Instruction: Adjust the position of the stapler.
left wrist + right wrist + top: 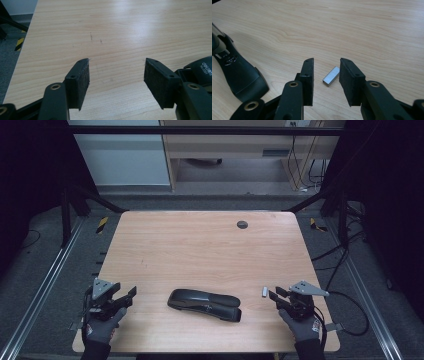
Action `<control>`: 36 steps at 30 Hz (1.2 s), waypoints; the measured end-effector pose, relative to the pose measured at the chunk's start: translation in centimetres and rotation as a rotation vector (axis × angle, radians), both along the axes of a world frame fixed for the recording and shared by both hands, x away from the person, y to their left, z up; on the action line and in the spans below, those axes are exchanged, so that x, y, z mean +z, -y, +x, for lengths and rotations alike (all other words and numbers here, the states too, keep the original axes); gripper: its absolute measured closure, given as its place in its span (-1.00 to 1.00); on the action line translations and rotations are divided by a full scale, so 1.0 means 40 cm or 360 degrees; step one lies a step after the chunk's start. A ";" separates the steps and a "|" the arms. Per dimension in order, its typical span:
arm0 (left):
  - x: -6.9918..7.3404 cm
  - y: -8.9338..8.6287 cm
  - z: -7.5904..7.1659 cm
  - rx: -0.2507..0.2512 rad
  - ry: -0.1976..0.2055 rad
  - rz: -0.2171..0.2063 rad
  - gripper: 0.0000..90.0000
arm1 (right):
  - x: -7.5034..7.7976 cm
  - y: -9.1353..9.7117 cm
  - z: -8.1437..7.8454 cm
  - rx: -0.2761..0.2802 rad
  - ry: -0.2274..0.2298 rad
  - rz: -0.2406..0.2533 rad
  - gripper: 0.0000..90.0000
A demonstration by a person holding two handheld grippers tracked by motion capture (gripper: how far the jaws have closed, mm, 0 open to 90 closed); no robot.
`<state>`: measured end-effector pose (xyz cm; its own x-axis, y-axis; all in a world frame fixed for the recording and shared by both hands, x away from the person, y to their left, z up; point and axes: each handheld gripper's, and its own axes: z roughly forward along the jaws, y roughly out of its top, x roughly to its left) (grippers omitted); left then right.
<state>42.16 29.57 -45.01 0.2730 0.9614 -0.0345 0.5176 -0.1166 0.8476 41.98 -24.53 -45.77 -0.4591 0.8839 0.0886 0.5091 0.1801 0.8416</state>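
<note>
A black stapler (pixel 204 304) lies flat near the front middle of the wooden table (pixel 200 250). My left gripper (pixel 127 297) hovers at the front left with its jaws open and nothing between them; in the left gripper view (pixel 116 75) the stapler's end (pixel 202 70) shows just past the right jaw. At the front right, my right gripper (pixel 272 294) points at a small silver strip of staples (pixel 264 291). In the right gripper view (pixel 327 62) the staple strip (pixel 331 76) lies on the table between the open jaws, untouched by either pad, and the stapler (pixel 237 75) is off to the left.
A round dark cable hole (pixel 242 224) sits in the table's far right part. Metal rails (pixel 45 280) and loose cables (pixel 345 260) run along the floor on both sides. A desk (pixel 230 145) stands beyond the far edge.
</note>
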 end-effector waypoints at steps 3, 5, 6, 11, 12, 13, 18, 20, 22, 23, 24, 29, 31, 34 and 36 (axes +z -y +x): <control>0.002 -0.002 -0.003 0.0005 0.0001 -0.0004 -0.16 | 0.002 -0.014 -0.005 0.0048 -0.0009 -0.0004 0.54; 0.002 -0.003 -0.003 0.0006 -0.0006 0.0001 -0.15 | 0.003 -0.023 -0.010 0.0075 -0.0012 0.0001 0.61; 0.002 -0.003 -0.003 0.0006 -0.0006 0.0001 -0.13 | 0.003 -0.023 -0.010 0.0075 -0.0012 0.0001 0.61; 0.002 0.000 -0.004 0.0000 -0.0006 0.0004 -0.05 | 0.000 -0.045 -0.013 0.0136 -0.0033 -0.0005 0.74; 0.002 0.002 -0.004 -0.0001 -0.0004 0.0010 -0.05 | -0.001 -0.050 -0.014 0.0147 -0.0049 -0.0012 0.76; 0.002 0.003 -0.004 -0.0006 -0.0005 0.0014 -0.02 | -0.002 -0.057 -0.016 0.0163 -0.0059 -0.0010 0.78; 0.005 0.012 -0.008 -0.0023 -0.0004 0.0059 0.24 | -0.005 -0.086 -0.026 0.0241 -0.0082 0.0005 0.88; 0.005 0.015 -0.008 -0.0030 -0.0006 0.0058 0.34 | -0.005 -0.096 -0.030 0.0262 -0.0089 0.0012 0.90; 0.005 0.017 -0.008 -0.0043 -0.0013 0.0067 0.40 | -0.006 -0.101 -0.032 0.0275 -0.0089 0.0008 0.91; 0.005 0.023 -0.007 -0.0058 -0.0015 0.0076 0.52 | -0.007 -0.109 -0.034 0.0289 -0.0086 0.0009 0.91; 0.006 0.027 -0.005 -0.0064 -0.0017 0.0079 0.57 | -0.008 -0.113 -0.034 0.0290 -0.0090 0.0013 0.91; 0.011 0.053 -0.002 -0.0121 -0.0022 0.0071 0.77 | -0.010 -0.113 -0.031 0.0270 -0.0065 0.0005 0.91; 0.014 0.064 -0.001 -0.0144 -0.0015 0.0068 0.83 | -0.010 -0.107 -0.029 0.0256 -0.0059 0.0018 0.91; 0.021 0.080 0.005 -0.0165 0.0001 0.0066 0.91 | -0.011 -0.097 -0.024 0.0221 -0.0042 0.0020 0.91; 0.026 0.091 0.013 -0.0179 0.0010 0.0073 0.95 | -0.009 -0.091 -0.019 0.0196 -0.0026 0.0016 0.91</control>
